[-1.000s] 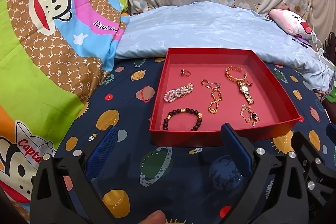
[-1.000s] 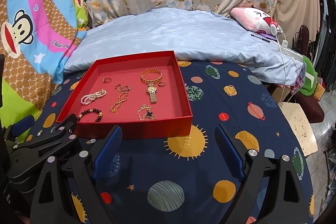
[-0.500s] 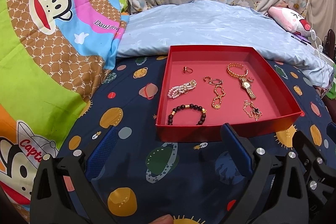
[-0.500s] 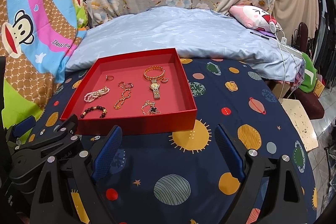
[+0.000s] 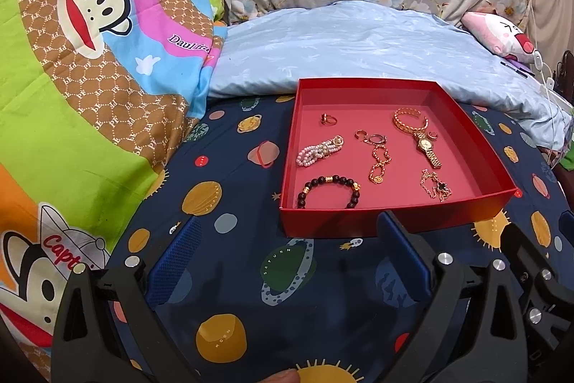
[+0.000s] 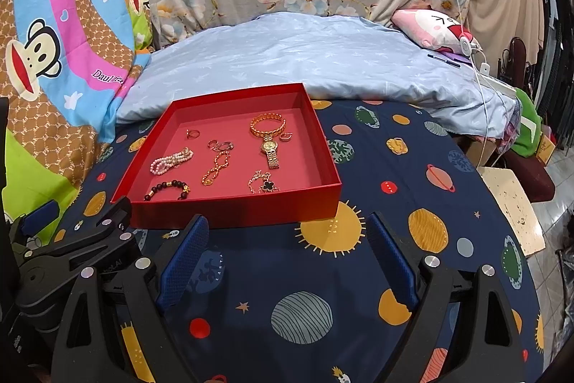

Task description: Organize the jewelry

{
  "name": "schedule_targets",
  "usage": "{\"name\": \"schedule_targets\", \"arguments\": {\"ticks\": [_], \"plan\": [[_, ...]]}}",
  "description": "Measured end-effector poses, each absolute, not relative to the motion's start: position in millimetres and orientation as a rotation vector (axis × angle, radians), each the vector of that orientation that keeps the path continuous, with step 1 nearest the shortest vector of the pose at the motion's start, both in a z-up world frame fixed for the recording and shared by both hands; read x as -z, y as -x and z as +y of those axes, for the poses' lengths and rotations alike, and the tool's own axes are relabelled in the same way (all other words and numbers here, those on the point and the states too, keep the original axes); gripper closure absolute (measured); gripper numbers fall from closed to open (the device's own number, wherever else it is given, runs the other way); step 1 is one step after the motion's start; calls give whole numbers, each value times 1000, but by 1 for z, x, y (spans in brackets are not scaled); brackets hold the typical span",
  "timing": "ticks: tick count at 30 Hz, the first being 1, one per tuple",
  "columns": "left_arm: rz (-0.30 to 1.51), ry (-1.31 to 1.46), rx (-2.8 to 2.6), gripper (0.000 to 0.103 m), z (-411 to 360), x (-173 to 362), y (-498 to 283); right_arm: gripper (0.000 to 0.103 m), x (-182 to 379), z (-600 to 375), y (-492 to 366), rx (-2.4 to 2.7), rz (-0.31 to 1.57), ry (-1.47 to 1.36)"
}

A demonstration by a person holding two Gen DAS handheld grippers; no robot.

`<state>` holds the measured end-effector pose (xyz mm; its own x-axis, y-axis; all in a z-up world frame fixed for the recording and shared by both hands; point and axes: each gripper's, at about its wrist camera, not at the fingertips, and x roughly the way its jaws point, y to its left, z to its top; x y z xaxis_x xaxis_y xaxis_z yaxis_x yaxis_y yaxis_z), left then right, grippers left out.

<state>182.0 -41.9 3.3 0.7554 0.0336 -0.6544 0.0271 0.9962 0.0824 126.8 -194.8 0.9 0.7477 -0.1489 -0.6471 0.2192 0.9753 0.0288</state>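
**Open grippers wait short of a red tray of fine chains**

Nearest the lens, the left gripper (image 5: 287, 261) and the right gripper (image 6: 287, 261) hang over the planet-print bedsheet (image 5: 287, 318), both spread wide and holding nothing, their blue ribbed pads (image 5: 175, 264) well apart. Just beyond them a shallow red cardboard tray (image 5: 358, 223) sits on the soft bedding. Inside lie a dark bead bracelet (image 5: 328, 191) at the near wall, a thin chain with a black clover charm (image 5: 437, 189), a gold link chain (image 5: 378, 162), a pearl bracelet (image 5: 319, 149), a gold watch (image 5: 425, 144), a small ring (image 5: 328, 119) and a gold bangle (image 5: 409, 121). The likely risk: broad pads may snag or tangle the slack, slippery chains, miss the tiny ring, or tip the light tray on the yielding mattress. Behind rises a smooth pale-blue pillow (image 5: 358, 49).
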Motion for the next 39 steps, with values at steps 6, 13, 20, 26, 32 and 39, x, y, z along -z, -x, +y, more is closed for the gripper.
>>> {"name": "schedule_targets", "arguments": {"ticks": [6, 13, 20, 26, 32, 39], "plan": [[713, -95, -4, 7, -43, -6, -179, 16, -5, -194, -123, 202, 690, -119], [707, -98, -7, 7, -42, -10, -175, 16, -8, -194, -119, 200, 680, -119], [704, -104, -18, 7, -43, -13, -171, 16, -10, -194, -117, 199, 675, -120], [699, -114, -18, 7, -43, -15, -168, 16, -11, -195, -116, 199, 674, -122], [709, -105, -7, 7, -44, -15, -168, 16, -10, -195, -116, 199, 676, -120], [701, -108, -28, 7, -43, -14, -167, 16, -12, -196, -114, 199, 677, -123]]}}
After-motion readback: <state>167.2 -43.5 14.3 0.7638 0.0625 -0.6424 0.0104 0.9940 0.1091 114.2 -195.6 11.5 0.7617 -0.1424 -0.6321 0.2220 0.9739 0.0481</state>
